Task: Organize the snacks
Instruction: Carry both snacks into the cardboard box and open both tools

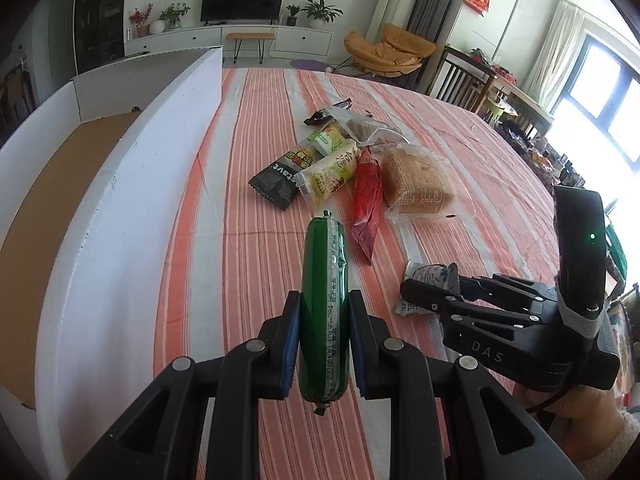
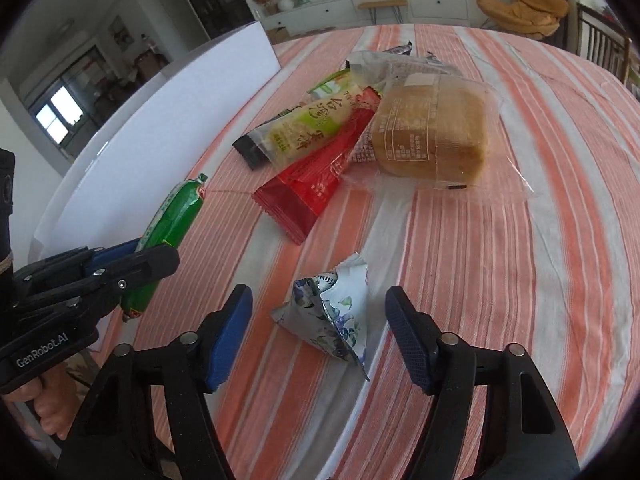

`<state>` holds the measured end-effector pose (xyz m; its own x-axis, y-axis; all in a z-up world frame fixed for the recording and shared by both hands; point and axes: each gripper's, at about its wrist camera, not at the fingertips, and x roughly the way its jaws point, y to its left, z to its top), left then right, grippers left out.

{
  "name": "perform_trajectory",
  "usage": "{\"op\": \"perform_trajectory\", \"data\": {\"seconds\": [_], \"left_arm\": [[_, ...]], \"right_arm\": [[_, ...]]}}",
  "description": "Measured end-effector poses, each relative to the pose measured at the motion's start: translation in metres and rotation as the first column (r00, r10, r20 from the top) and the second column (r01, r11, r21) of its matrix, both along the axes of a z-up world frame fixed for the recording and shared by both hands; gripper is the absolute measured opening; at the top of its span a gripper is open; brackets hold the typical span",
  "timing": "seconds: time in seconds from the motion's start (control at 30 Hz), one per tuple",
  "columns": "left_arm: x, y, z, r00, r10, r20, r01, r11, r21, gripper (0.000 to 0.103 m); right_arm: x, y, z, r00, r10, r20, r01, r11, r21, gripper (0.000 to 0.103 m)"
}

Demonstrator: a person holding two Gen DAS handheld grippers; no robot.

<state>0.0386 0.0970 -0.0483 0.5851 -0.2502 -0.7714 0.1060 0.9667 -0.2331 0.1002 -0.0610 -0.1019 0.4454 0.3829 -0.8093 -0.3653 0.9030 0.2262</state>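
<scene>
a smooth green sausage stick [image 1: 323, 312], long and round, is clamped between the blue pads of the left gripper [image 1: 323, 344] above the striped cloth [image 1: 248, 184]. a crinkled foil packet [image 2: 328, 312] is lying between the wide-apart fingers of the right gripper [image 2: 320, 336], not pressed. a white cardboard box [image 1: 120, 208] is seen beside.

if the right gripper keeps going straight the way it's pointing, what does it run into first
Most likely the small blue-and-white floral packet, which lies on the striped tablecloth between the open jaws of the right gripper. Nothing else shows in that line, though how far off the packet lies is unclear.
</scene>
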Motion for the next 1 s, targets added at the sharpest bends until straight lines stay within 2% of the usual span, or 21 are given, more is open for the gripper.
{"op": "perform_trajectory", "data": {"seconds": [0.07, 0.13, 0.23, 0.37, 0.47, 0.6, 0.67, 0.77, 0.9, 1.0], "left_arm": [[-0.009, -0.001, 0.01, 1.0, -0.012, 0.028, 0.013, 1.0, -0.008, 0.022], [-0.017, -0.002, 0.019, 0.998, -0.022, 0.054, 0.022, 1.0, -0.006, 0.022], [-0.023, -0.001, 0.03, 0.997, -0.035, 0.069, 0.037, 0.999, -0.028, 0.022], [-0.031, 0.005, 0.047, 0.997, -0.042, 0.07, 0.049, 0.993, -0.111, 0.022], [-0.041, 0.021, 0.073, 0.995, -0.03, 0.096, 0.047, 0.982, -0.182, 0.022], [-0.055, 0.067, 0.115, 0.984, 0.055, 0.169, -0.019, 0.977, -0.211, 0.022], [-0.059, 0.096, 0.129, 0.975, 0.124, 0.186, -0.087, 0.977, -0.193, 0.022], [-0.06, 0.143, 0.135, 0.947, 0.251, 0.201, -0.227, 0.964, -0.137, 0.022], [-0.057, 0.196, 0.117, 0.903, 0.395, 0.17, -0.386, 0.919, -0.08, 0.022], [-0.055, 0.217, 0.098, 0.88, 0.452, 0.149, -0.452, 0.891, -0.034, 0.022]], "right_arm": [[-0.006, -0.013, 0.0, 0.998, -0.042, -0.037, 0.045, 0.995, 0.088, 0.031], [-0.016, -0.028, 0.0, 0.995, -0.086, -0.056, 0.093, 0.986, 0.139, 0.03], [-0.028, -0.049, 0.0, 0.985, -0.144, -0.099, 0.164, 0.958, 0.235, 0.03], [-0.037, -0.061, 0.013, 0.977, -0.175, -0.118, 0.203, 0.934, 0.294, 0.03], [-0.037, -0.053, 0.033, 0.978, -0.158, -0.134, 0.194, 0.929, 0.317, 0.03], [-0.036, -0.012, 0.086, 0.995, -0.042, -0.091, 0.074, 0.923, 0.377, 0.03], [-0.035, 0.022, 0.119, 0.998, 0.044, -0.045, -0.021, 0.909, 0.416, 0.031], [-0.032, 0.08, 0.158, 0.986, 0.166, 0.012, -0.154, 0.882, 0.446, 0.031], [-0.025, 0.15, 0.174, 0.963, 0.265, 0.04, -0.257, 0.867, 0.428, 0.031], [-0.02, 0.183, 0.163, 0.95, 0.311, 0.019, -0.287, 0.85, 0.442, 0.032]]}}
